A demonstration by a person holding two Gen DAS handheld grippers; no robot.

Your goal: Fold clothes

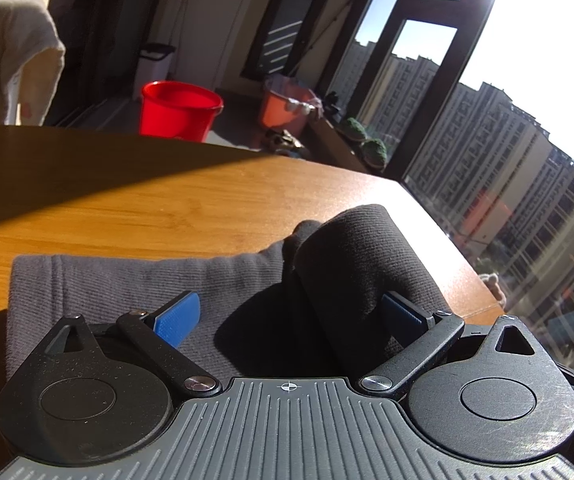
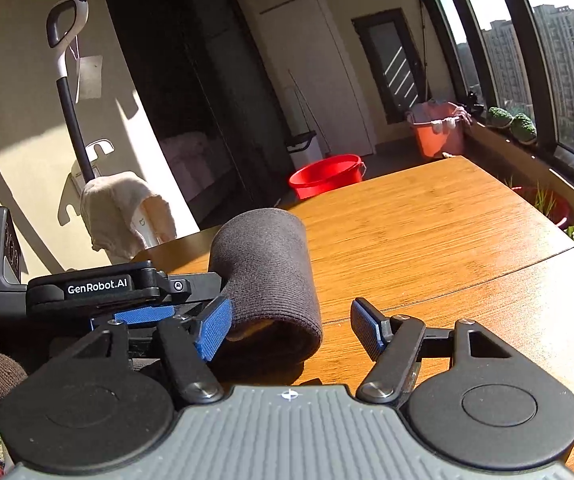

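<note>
Both grippers, left (image 1: 287, 316) and right (image 2: 291, 330), hover with jaws spread over a gray garment (image 1: 127, 280) near the wooden counter's (image 1: 167, 200) window edge; one end rolled up, apparently mid-fold, flattening remains.

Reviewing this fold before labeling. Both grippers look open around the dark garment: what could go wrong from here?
1. The raised fold of the dark grey garment stands in a loop, and both the left gripper and the right gripper are open, so it may spring back flat.
2. The garment sits near the table corner by the window; a sideways push could slide it off.
3. The grippers sit close together, as the right wrist view shows, so closing either could bump the other.
</note>
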